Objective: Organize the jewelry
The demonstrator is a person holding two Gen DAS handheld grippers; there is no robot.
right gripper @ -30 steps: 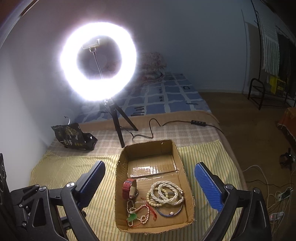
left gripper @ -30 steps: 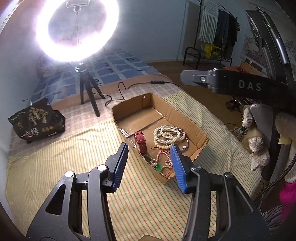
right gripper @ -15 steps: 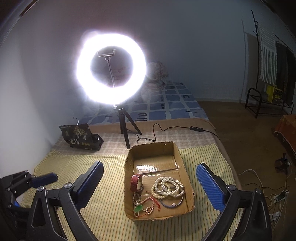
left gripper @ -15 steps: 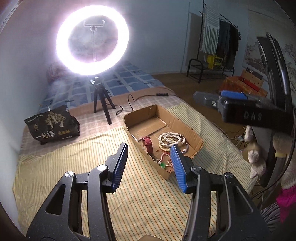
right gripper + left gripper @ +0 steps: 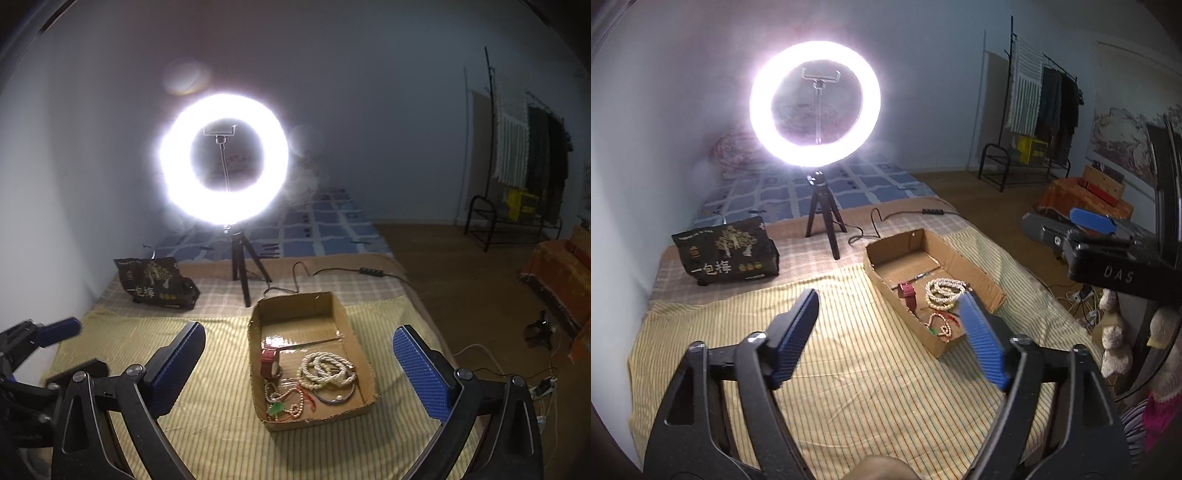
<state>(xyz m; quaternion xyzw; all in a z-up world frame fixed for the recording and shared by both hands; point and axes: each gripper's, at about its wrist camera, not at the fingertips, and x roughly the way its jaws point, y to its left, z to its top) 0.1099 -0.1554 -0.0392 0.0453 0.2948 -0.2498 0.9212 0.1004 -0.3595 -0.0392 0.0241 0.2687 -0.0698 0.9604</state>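
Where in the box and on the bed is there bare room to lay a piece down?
Free: the cardboard box's far half, beyond the red watch; the striped cloth left of the box. Crowded: the near half, with the white bead coil and the green-pendant necklace.

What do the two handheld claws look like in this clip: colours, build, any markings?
Both match: the left claw and right claw have black plastic arms with triangular cut-outs and silver pivot screws, tipped with ribbed blue pads. Seen from the left camera, the right claw's black body carries white "DAS" lettering. No cables or sleeves are visible.
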